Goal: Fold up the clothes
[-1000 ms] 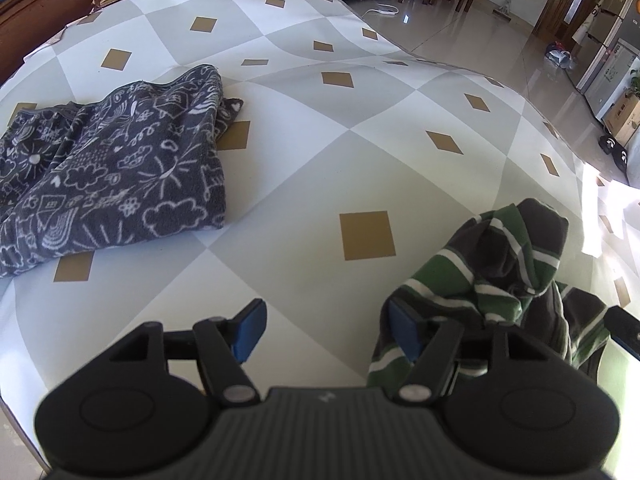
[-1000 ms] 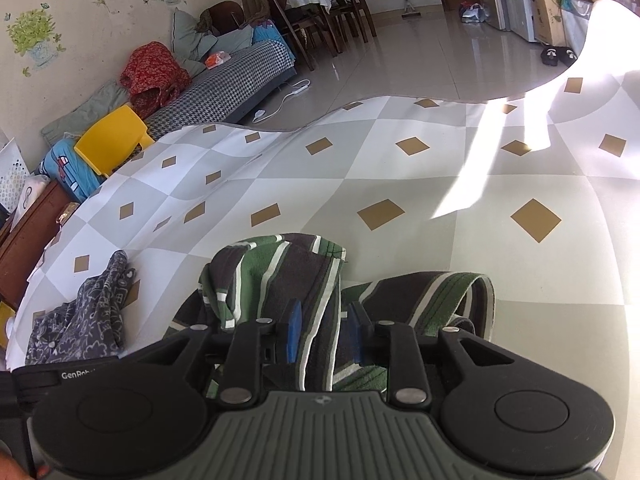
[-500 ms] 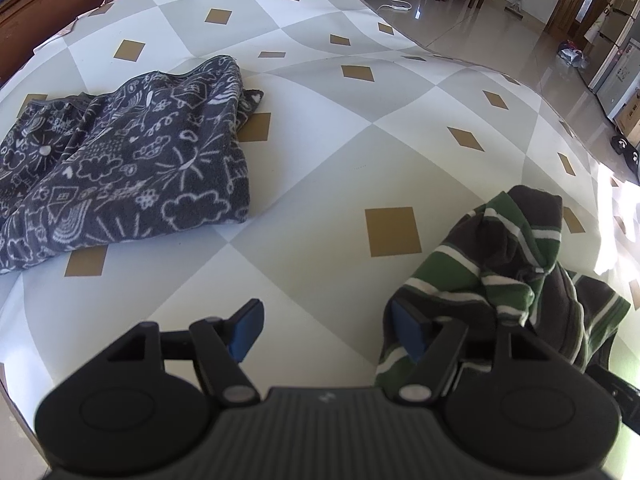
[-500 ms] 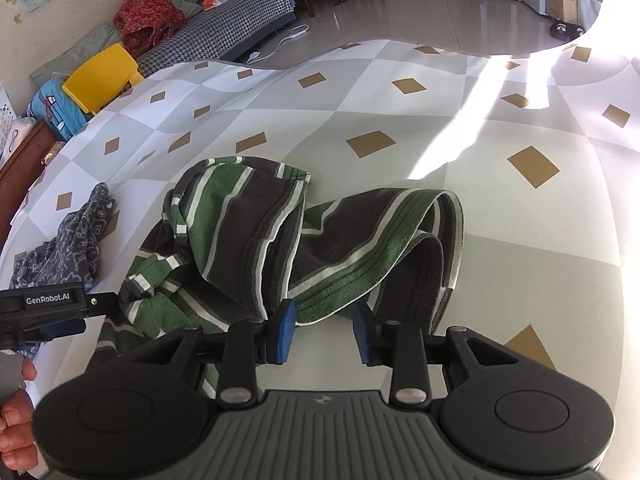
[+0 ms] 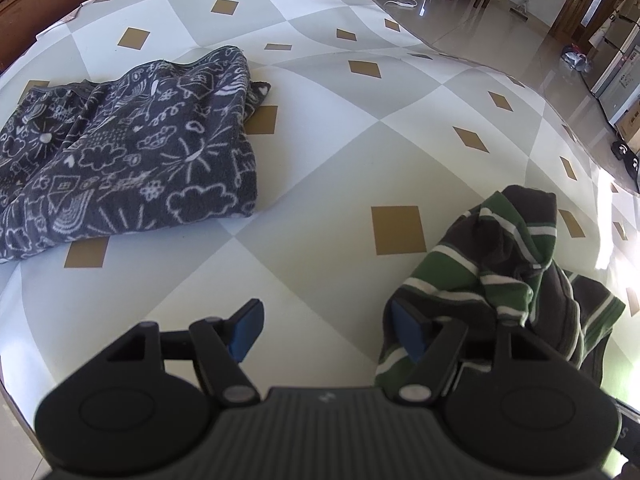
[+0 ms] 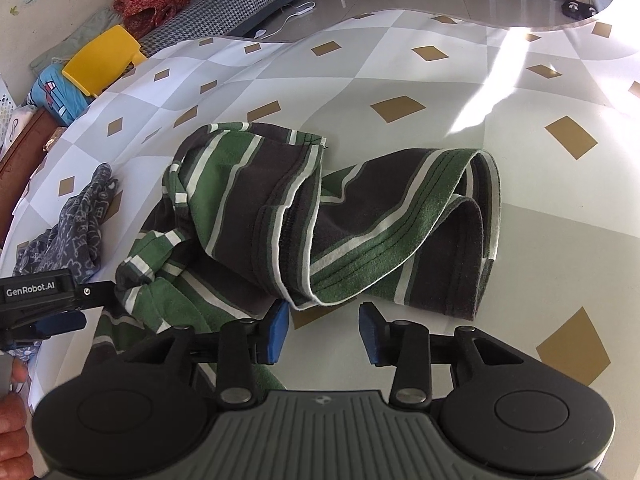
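A crumpled green, dark grey and white striped garment (image 6: 320,216) lies bunched on the checkered tablecloth (image 6: 400,60). My right gripper (image 6: 322,330) stands open just in front of its near hem, with bare cloth between the blue pads. In the left wrist view the same striped garment (image 5: 508,272) sits at the right. My left gripper (image 5: 326,330) is open, its right pad touching the garment's edge. A dark grey garment with white doodle print (image 5: 120,152) lies roughly folded at the left.
The tablecloth (image 5: 360,120) has grey and white diamonds with tan squares. A bright sun patch (image 6: 520,80) falls on the right. A person's hand (image 6: 12,420) holds the left tool. Beyond the table are a sofa, a yellow chair (image 6: 104,60) and shiny floor.
My right gripper has opened and let go of the striped garment, then drawn back from it. The garment now lies spread lower on the table. The left gripper drifted slightly.
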Available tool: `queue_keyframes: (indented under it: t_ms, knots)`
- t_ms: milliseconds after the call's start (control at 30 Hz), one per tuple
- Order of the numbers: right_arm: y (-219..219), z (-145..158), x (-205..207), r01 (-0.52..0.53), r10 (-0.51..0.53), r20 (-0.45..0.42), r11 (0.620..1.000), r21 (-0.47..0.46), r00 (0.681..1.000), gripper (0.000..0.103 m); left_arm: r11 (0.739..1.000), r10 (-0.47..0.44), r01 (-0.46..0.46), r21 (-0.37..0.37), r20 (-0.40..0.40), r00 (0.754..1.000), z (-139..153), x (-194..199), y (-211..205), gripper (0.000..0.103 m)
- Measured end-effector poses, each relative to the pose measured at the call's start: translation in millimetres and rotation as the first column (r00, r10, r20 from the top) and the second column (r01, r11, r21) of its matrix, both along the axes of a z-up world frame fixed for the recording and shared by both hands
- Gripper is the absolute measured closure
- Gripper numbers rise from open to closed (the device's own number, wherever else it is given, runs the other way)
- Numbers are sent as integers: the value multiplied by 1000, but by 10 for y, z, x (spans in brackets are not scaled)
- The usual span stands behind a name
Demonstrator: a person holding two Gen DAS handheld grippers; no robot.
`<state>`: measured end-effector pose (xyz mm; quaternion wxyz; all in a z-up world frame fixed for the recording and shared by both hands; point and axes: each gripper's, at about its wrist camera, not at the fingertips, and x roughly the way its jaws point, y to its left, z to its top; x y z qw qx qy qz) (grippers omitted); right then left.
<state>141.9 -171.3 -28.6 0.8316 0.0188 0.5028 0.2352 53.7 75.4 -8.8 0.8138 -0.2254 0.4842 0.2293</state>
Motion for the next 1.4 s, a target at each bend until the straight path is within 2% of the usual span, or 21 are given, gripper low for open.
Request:
queue_keyframes:
  t_ms: [167,267,400,567,733,900,1167,1400]
  knots:
    - [189,-30,-21,-31,35,78,998,-47,996,58,1000,-12,12,-9,-8,1000,-20,9,-23,35]
    - [262,-42,-39,-32,42,124,996,-84,991,60,999,-29,29,-13,-20,999,-45,13,-58,35]
    - [241,-3,6,26,-17,153,998,-54,988,87,999,-33,33,-5,-19,999,-39,-12,-91,35]
    - [232,127,6,46,-45,213,999,0,976,95,993,-85,79,91,62,994,200,-32,-222,28]
    - [234,241,46,33,-50,234,997,73,971,96,983,-174,163,87,135,975,348,3,-399,25]
    - [244,341,98,-1,-37,257,990,143,966,96,972,-234,226,68,165,958,341,56,-539,24]
    - [341,465,104,-92,21,309,972,215,951,96,956,-291,279,94,138,947,243,146,-721,23]
    - [397,514,99,-153,64,318,952,263,946,95,963,-260,253,89,74,963,69,212,-712,23]
